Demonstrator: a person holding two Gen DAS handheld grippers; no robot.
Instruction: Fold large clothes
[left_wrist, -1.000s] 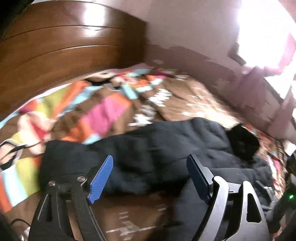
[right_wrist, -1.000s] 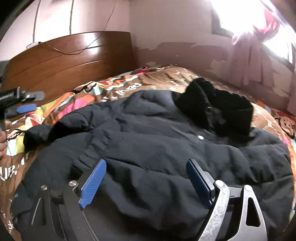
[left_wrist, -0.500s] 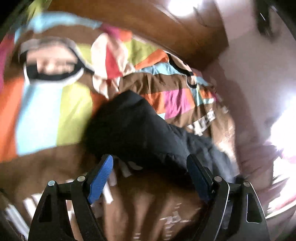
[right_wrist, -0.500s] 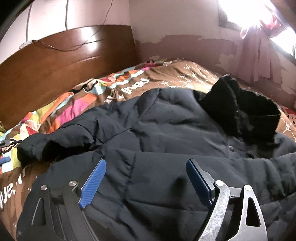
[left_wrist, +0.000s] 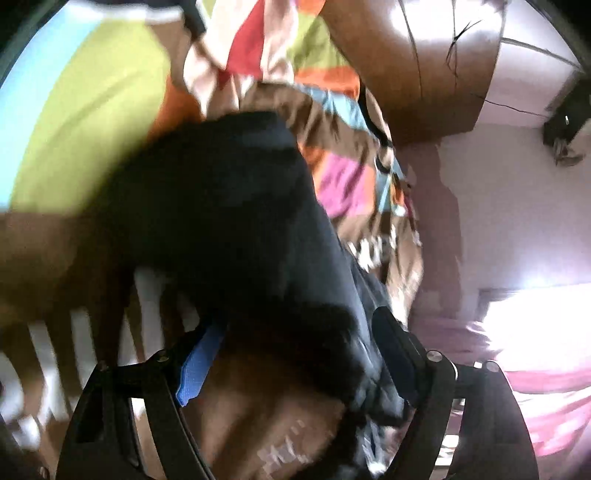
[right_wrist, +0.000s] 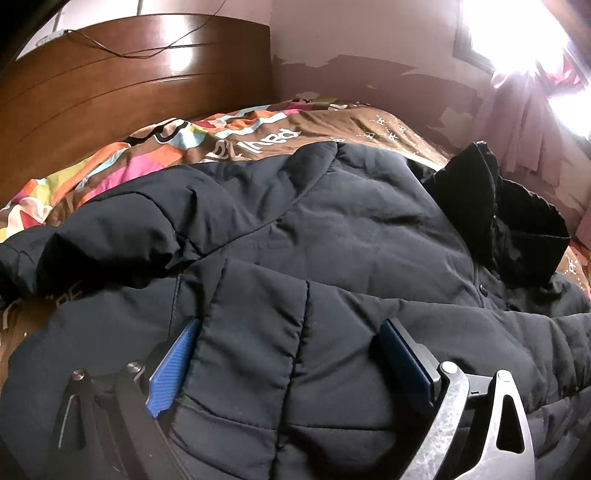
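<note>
L wrist cam: v. close, rolled sideways, blurred, over dark padded jacket (left_wrist: 236, 206). R wrist cam: low, level, facing curved brown wooden headboard (right_wrist: 122, 85). Both share jacket (right_wrist: 332, 240), headboard (left_wrist: 413, 62), multicoloured patchwork bedspread (left_wrist: 103, 92).

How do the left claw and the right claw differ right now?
The left claw straddles the jacket's sleeve end over the bedspread; the right claw presses into the jacket's quilted body. The left view is blurred, the right sharp. Both are open, blue-padded.

My two grippers: black frames, blue pads.

My left gripper (left_wrist: 295, 354) has matte black arms with triangular cut-outs, silver screws and ribbed blue pads (left_wrist: 197, 369). My right gripper (right_wrist: 291, 362) matches, but one arm is scuffed silvery metal.
</note>
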